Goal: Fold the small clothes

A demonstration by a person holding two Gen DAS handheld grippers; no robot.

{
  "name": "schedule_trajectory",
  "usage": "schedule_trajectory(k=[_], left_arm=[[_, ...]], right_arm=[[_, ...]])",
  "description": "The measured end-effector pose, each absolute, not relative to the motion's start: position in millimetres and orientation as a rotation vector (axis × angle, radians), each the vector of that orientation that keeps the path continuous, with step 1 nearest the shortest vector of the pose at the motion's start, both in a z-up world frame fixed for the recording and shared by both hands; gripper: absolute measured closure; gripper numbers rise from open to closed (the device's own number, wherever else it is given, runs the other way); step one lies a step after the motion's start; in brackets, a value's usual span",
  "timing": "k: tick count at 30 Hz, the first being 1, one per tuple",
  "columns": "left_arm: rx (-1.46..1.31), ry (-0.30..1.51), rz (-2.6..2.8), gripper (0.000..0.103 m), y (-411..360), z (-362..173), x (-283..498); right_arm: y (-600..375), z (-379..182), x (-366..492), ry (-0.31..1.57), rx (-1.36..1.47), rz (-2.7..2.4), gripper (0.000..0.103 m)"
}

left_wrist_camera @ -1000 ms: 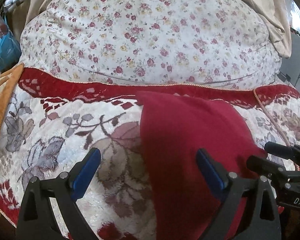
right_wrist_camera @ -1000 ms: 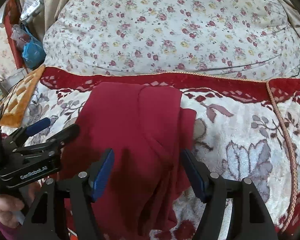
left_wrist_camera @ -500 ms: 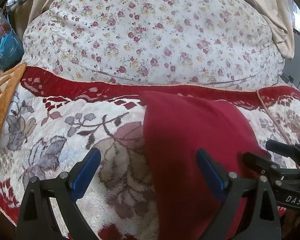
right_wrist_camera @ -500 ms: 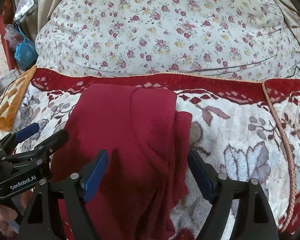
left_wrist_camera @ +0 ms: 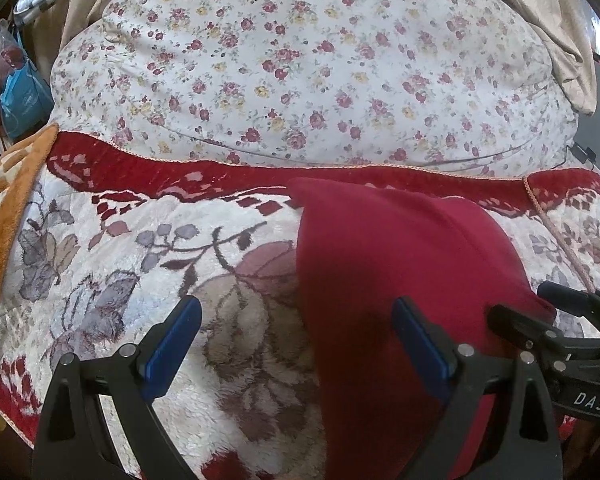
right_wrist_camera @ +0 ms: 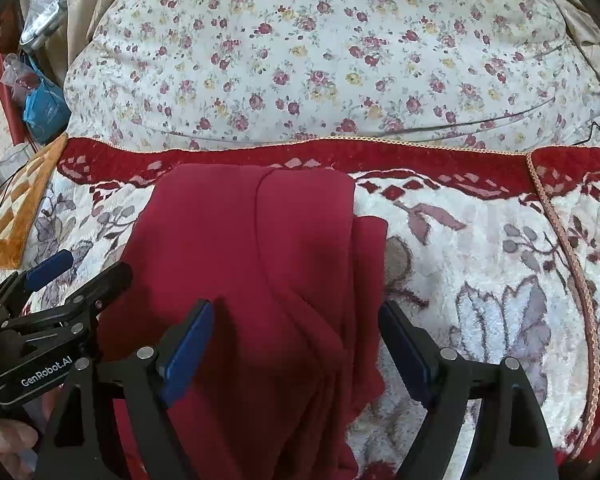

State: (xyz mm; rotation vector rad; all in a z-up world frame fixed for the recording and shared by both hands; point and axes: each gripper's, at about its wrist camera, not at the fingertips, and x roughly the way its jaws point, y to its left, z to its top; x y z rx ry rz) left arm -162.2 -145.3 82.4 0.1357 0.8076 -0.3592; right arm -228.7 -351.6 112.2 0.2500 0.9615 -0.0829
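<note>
A dark red garment (right_wrist_camera: 260,240) lies folded lengthwise on the flowered bed blanket (right_wrist_camera: 480,260), with one layer lapped over the middle and a narrower strip showing at its right edge. My right gripper (right_wrist_camera: 298,320) hovers open over the garment's near part, the cloth lying below its spread blue pads without being pinched. My left gripper (left_wrist_camera: 296,320) is open too, straddling the garment's (left_wrist_camera: 400,260) left edge with its right finger over the red cloth. Each gripper shows at the side of the other's view: the left gripper (right_wrist_camera: 88,270) and the right gripper (left_wrist_camera: 528,304).
A big floral-print quilt (left_wrist_camera: 300,60) bulges behind the blanket's red border. An orange checked cloth (left_wrist_camera: 4,240) lies at the left edge, with a blue bag (left_wrist_camera: 20,100) and clutter beyond it. Beige curtain (left_wrist_camera: 560,20) hangs at the back right. A person's hand (right_wrist_camera: 8,440) shows at bottom left.
My right gripper's jaws have spread wider over the garment. The garment has stayed where it was, and the left gripper has not moved.
</note>
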Motion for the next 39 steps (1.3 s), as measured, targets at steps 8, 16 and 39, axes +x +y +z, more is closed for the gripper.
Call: schedule_trajectory(k=[8,16,39], left_arm=[[0.132,0.817,-0.355,0.008,-145.3,80.7,-160.1],[0.124,0.823,-0.356,0.008,-144.2,80.4,-158.8],[0.125,0.818,-0.345,0.008,-142.7,79.4,-155.8]], right_arm=[[-352.4,111.0,-226.8,0.963,0.258,-0.080,0.014],[-351.5,109.3,-224.3,0.971,0.253,-0.082,0.014],[-351.4,108.4,-220.0,0.985,0.244,-0.062,0.013]])
